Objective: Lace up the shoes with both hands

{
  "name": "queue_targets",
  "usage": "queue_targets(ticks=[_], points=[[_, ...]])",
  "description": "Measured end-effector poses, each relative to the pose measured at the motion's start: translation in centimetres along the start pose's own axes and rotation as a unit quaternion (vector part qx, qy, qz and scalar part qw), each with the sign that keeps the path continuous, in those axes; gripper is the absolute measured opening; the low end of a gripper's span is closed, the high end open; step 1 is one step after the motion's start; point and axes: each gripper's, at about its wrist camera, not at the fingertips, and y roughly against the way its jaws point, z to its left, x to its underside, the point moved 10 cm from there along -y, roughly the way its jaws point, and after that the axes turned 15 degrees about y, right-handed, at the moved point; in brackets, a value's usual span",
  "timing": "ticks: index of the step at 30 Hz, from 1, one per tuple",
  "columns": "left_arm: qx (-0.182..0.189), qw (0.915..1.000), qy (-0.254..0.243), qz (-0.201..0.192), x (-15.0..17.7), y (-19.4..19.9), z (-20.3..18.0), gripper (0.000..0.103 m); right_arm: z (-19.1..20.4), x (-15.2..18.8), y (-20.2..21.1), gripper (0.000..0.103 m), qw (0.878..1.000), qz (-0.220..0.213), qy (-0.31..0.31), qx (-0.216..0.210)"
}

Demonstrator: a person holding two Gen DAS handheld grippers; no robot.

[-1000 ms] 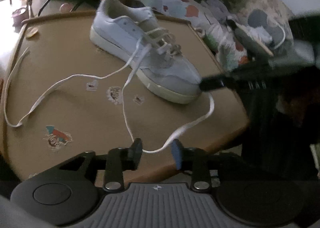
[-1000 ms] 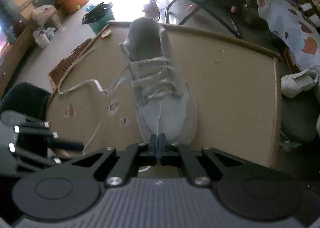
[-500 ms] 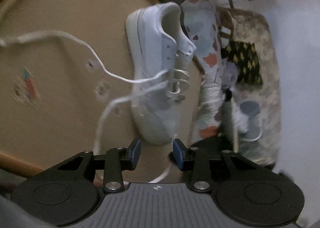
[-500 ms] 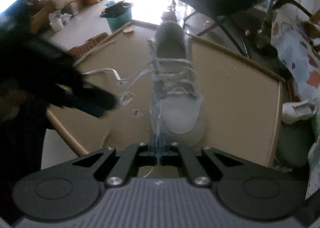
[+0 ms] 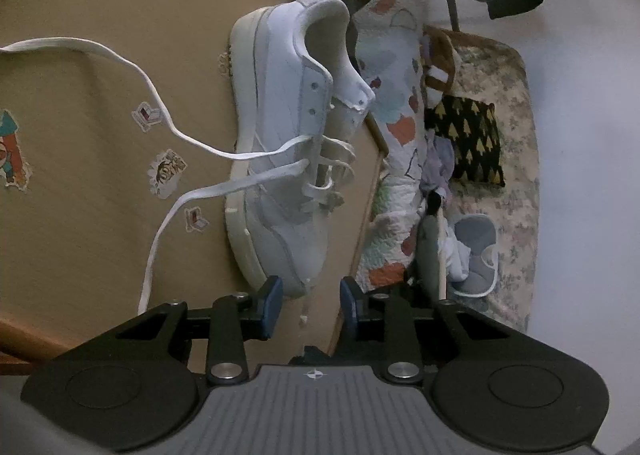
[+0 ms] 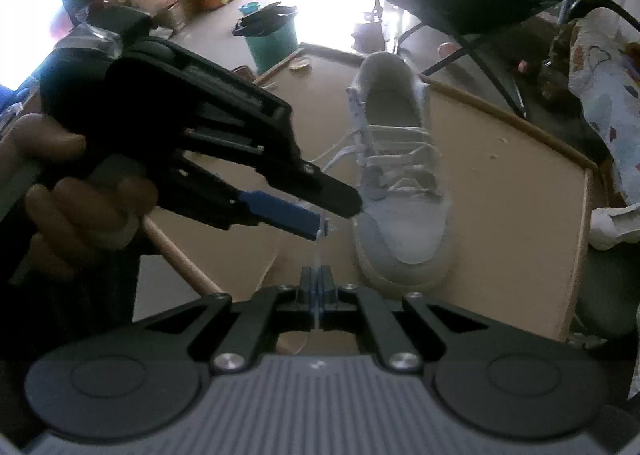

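Right gripper (image 6: 319, 287) pinches the lace tip (image 6: 319, 251) while the left gripper (image 5: 307, 305), closing, has nothing pressed; shoe (image 5: 288, 159) on the bench (image 5: 100, 235) is half laced, upper eyelets empty.

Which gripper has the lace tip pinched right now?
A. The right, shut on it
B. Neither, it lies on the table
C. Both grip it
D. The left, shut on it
A: the right gripper is shut on the lace tip, while the left gripper is closing around it, pads not yet touching.
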Motion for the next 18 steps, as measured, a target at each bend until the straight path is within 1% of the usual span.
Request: queue_targets(ticks=[2, 3, 4, 5, 7, 9, 14, 16, 18], points=[[-0.003, 1.0000, -0.004, 0.003, -0.1, -0.4, 0.1, 0.031, 0.3, -0.1, 0.1, 0.002, 1.000, -0.002, 0.003, -0.004], [-0.005, 0.9999, -0.009, 0.004, -0.1, -0.6, 0.0, 0.025, 0.4, -0.2, 0.2, 0.002, 1.000, -0.003, 0.005, -0.005], [-0.006, 0.9999, -0.014, 0.002, -0.2, -0.7, 0.0, 0.016, 0.6, -0.2, 0.3, 0.002, 1.000, -0.003, 0.006, -0.006], [-0.007, 0.9998, -0.018, -0.003, -0.4, -0.5, 0.3, 0.014, 0.6, -0.3, 0.3, 0.002, 1.000, -0.003, 0.007, -0.007], [-0.009, 0.9996, -0.026, -0.011, -0.6, -0.4, 0.2, 0.004, 0.7, -0.3, 0.3, 0.002, 1.000, -0.002, 0.006, -0.007], [-0.014, 0.9993, -0.030, -0.018, -0.8, -0.2, 0.3, 0.002, 0.7, -0.3, 0.3, 0.002, 1.000, -0.002, 0.001, -0.010], [-0.021, 0.9985, -0.043, -0.028, -1.2, 0.3, -0.1, 0.002, 0.4, -0.3, 0.3, 0.003, 0.999, -0.006, -0.025, -0.024], [-0.019, 0.9981, -0.052, -0.027, -1.2, 0.5, -0.5, 0.002, 0.2, -0.4, 0.2, 0.005, 0.999, -0.012, -0.041, -0.029], [-0.019, 0.9976, -0.062, -0.024, -1.2, 0.6, -0.9, 0.002, 0.0, -0.5, 0.1, 0.006, 0.998, -0.016, -0.057, -0.037]])
